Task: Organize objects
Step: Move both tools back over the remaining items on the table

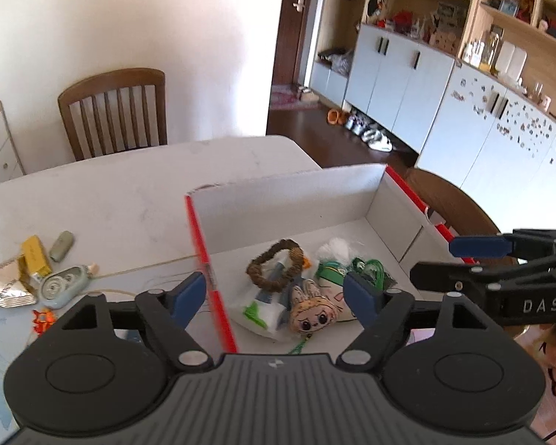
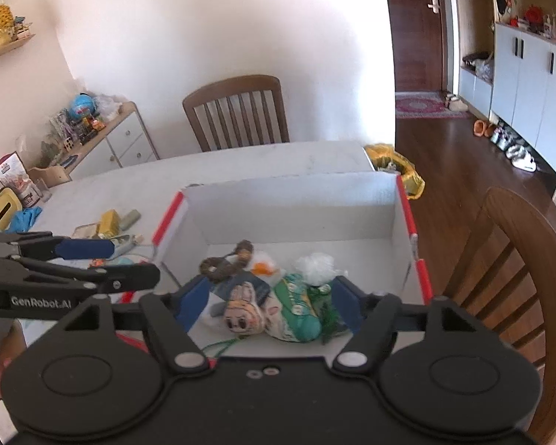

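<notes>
A white cardboard box with red edges (image 1: 393, 207) (image 2: 289, 204) stands on the white table. Inside lie a bunny-hooded doll (image 1: 309, 313) (image 2: 241, 315), a brown woven ring (image 1: 274, 265) (image 2: 222, 263), a green-and-white pouch (image 2: 296, 304) and a clear plastic bag (image 2: 315, 263). My left gripper (image 1: 278, 296) is open and empty, straddling the box's left red edge. My right gripper (image 2: 268, 302) is open and empty above the doll and pouch. Each gripper also shows from the side in the other's view.
Loose items lie on the table left of the box: a yellow packet (image 1: 35, 254), a grey cylinder (image 1: 61, 245), a foil wrapper (image 1: 7, 285), a pale blue device (image 1: 61, 285). Wooden chairs (image 2: 237, 111) (image 2: 515, 259) stand behind and right. A yellow bag (image 2: 400, 167) sits beyond the table.
</notes>
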The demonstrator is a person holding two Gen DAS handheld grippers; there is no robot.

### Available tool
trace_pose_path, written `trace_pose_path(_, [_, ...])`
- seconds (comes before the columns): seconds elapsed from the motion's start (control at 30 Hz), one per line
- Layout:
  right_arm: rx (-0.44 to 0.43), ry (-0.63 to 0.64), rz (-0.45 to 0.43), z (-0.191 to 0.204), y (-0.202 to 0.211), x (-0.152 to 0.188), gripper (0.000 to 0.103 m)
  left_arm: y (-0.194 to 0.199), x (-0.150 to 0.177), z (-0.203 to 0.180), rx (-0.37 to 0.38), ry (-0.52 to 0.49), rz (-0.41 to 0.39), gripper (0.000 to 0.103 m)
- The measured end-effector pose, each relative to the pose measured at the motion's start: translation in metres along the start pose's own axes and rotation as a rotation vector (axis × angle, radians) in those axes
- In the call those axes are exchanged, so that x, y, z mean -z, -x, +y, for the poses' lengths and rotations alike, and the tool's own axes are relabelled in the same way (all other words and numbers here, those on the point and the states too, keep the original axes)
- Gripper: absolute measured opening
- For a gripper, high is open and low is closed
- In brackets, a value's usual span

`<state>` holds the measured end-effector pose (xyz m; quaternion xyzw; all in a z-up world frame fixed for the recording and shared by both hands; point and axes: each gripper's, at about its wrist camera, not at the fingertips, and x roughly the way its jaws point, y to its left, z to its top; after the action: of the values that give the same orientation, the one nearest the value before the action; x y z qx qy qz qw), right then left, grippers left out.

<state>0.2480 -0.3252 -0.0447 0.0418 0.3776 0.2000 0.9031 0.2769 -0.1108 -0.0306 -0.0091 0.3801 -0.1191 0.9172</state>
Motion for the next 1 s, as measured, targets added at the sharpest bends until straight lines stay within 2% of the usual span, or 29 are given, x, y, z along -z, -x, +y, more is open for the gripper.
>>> trace_pose_path(0.27, [-0.022,-0.009,-0.048,0.037,0.008,0.001,0.099,0.029,0.003,0.038,-0.009,0.023,-0.046,0.085])
trace_pose_path(0.4, [-0.037,-0.024,-0.059,0.054,0.007,-0.001,0.102,0.040,0.006,0.059,-0.012,0.025,-0.061,0.088])
trace_pose_path(0.47, [-0.041,-0.028,-0.056,0.064,0.004,-0.002,0.102,0.043,0.007,0.070,-0.015,0.037,-0.063,0.097])
trace_pose_path(0.53, [-0.040,-0.025,-0.055,0.076,0.000,-0.003,0.102,0.046,0.009,0.082,-0.012,0.051,-0.067,0.101])
trace_pose_path(0.73, [-0.048,-0.016,-0.042,0.109,-0.013,-0.004,0.102,0.053,0.017,0.121,0.008,0.087,-0.063,0.103])
trace_pose_path(1.0, [-0.051,0.003,-0.023,0.149,-0.036,-0.008,0.102,0.056,0.032,0.169,-0.038,0.089,-0.074,0.103])
